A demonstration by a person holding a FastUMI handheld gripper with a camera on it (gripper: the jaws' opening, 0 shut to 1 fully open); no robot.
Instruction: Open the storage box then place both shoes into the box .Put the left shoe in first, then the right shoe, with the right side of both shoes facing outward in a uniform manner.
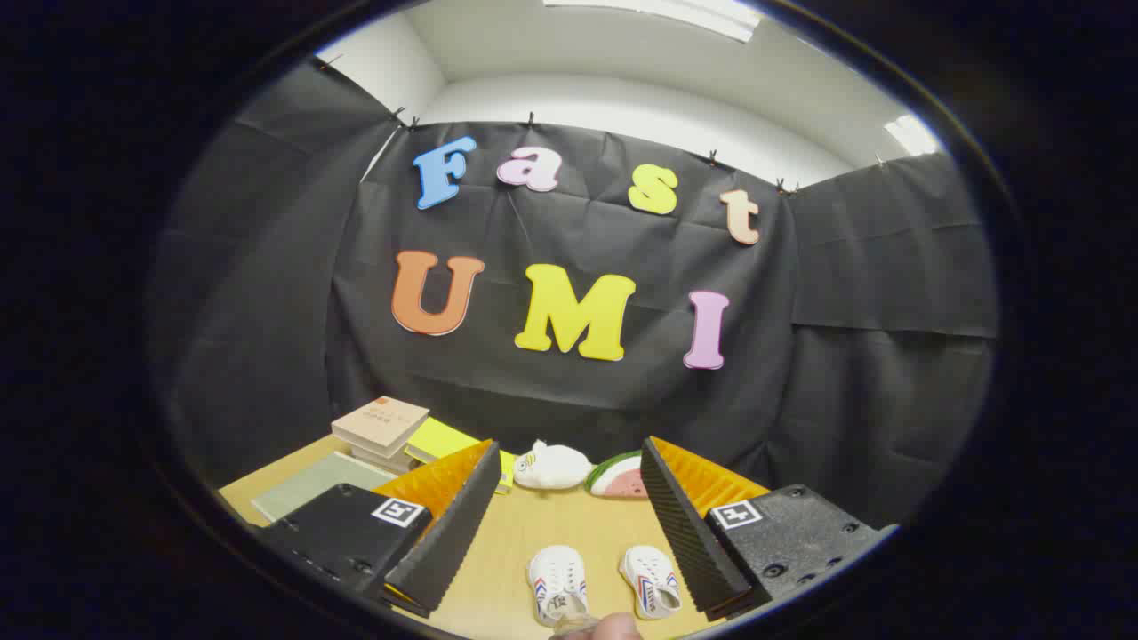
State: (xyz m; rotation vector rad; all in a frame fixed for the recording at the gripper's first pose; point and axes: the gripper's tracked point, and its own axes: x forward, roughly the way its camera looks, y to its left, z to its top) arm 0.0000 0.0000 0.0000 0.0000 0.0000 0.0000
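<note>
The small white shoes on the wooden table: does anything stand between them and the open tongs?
Nothing visible does. The two small white shoes lie side by side on the wooden table, between the open tongs' fingers, with bare tabletop around them.

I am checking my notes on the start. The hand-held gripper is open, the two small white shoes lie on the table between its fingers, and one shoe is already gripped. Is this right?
Not quite. In the gripper view the hand-held gripper is open and grips nothing; both white shoes lie free on the table between its fingers.
</note>
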